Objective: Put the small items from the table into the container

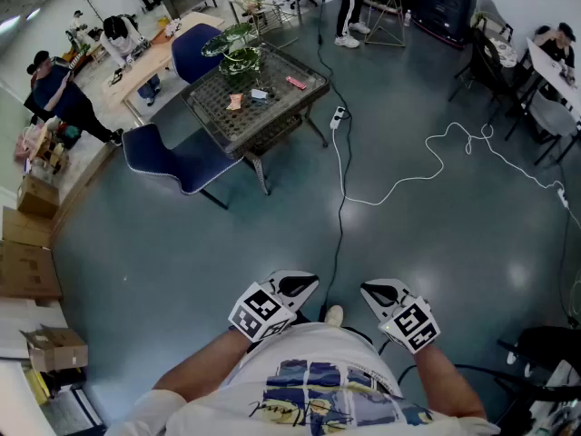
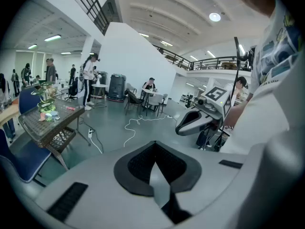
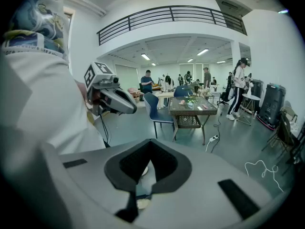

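Grey polished floor of a wide, busy hall lies between the person and the work, for the small items sit well away on a dark mesh-topped table (image 1: 218, 116) in the upper middle of the head view. A pink strip (image 1: 295, 83), an orange-pink scrap (image 1: 234, 102) and a little white-and-blue thing (image 1: 259, 93) can be counted there, each too small to name. They look light and flat, so I would expect them to skate on the top unless nipped by an edge or an end, with a gentle squeeze in case any is soft. A leafy plant (image 1: 234, 51) stands at the table's far corner, its fronds hanging over that end. Which vessel is the container I cannot tell from here. One blue chair (image 1: 168, 160) crowds the near-left corner and another blue chair (image 1: 192, 48) stands behind. A power strip (image 1: 338, 116) lies by the right leg, with a black cable (image 1: 341, 216) running from it toward the person's shoe (image 1: 334, 315). A white cable (image 1: 427, 166) loops across the floor to the right, a likely snag on the way over. Both tools are held low in front of the body. The left gripper (image 1: 304, 286) and the right gripper (image 1: 374, 291) each have their jaws pressed together on nothing.
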Motion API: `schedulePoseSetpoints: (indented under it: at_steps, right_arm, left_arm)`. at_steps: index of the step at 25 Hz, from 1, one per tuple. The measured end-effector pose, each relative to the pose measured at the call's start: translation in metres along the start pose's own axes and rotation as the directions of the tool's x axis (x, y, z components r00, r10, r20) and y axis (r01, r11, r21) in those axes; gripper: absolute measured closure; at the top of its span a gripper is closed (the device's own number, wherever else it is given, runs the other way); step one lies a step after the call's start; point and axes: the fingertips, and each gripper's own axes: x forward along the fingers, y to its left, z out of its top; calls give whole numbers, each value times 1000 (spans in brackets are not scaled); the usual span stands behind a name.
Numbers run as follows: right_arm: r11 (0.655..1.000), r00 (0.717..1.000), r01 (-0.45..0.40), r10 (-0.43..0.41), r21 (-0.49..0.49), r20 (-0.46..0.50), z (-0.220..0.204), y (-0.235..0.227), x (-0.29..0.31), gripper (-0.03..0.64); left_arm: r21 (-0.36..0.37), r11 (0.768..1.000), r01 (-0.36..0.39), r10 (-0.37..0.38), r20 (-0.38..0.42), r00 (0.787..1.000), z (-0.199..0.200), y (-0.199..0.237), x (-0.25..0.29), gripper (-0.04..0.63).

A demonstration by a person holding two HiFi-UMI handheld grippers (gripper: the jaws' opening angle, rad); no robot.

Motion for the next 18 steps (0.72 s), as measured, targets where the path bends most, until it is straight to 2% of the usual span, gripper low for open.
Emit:
schedulePoseSetpoints:
  at_steps: [5,11,18]
  right_arm:
    - [1000,1000,18,-18,12,7,3,1,-1,609]
    - [1000,1000,-13,13,-7,6,5,-3,4,609]
    - [997,997,-79,79,0,8,29,-21,45,609]
  left_arm:
    - [10,1000,-14,14,10,1000,2,3,-8,586]
    - [17,998,-56,55,8,998,2,12,-11,586]
    - [-79,989,-125,131,73,989,22,61,-18,586]
